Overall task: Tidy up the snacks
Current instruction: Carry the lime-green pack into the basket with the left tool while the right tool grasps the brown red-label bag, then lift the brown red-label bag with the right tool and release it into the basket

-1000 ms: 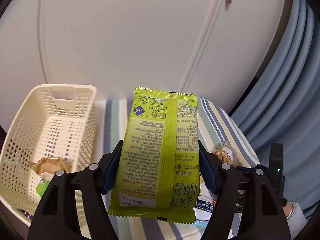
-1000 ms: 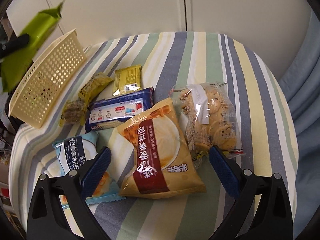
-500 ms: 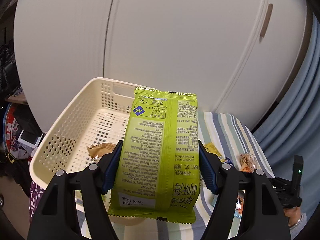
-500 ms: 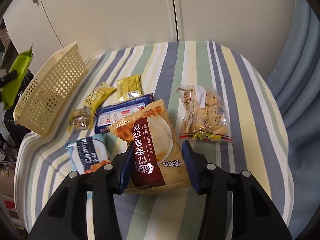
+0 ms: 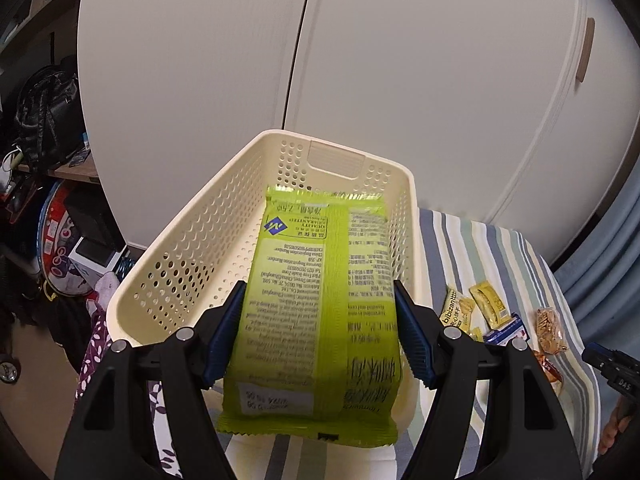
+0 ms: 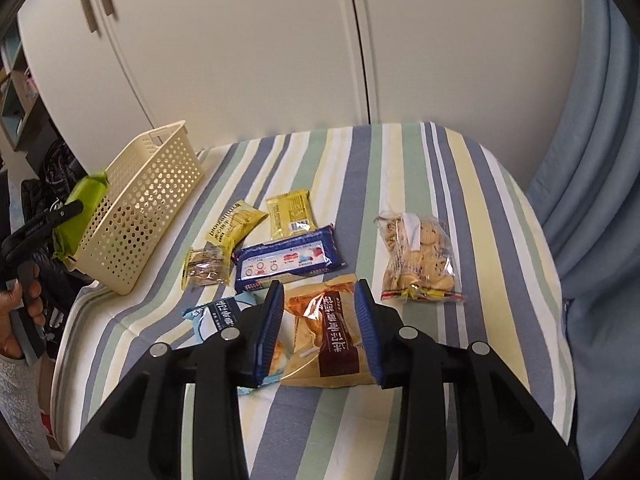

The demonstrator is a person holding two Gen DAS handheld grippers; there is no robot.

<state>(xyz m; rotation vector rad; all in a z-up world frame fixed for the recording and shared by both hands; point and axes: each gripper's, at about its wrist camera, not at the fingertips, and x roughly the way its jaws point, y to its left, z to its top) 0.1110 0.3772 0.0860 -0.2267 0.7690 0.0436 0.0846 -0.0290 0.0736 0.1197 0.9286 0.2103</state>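
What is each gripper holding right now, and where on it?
The left gripper pinches the green packet by its long side edges, near the lower end. The right gripper squeezes the tan bag across its sides.

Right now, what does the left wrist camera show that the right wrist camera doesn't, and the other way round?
Only the left wrist view shows the printed back of the green snack packet clamped between the left gripper fingers, and the cream basket interior. Only the right wrist view shows the right gripper squeezing the orange-brown snack bag, plus the light blue packet beside it. Both show the basket, green packet, striped cloth, cookie bag and yellow packets.
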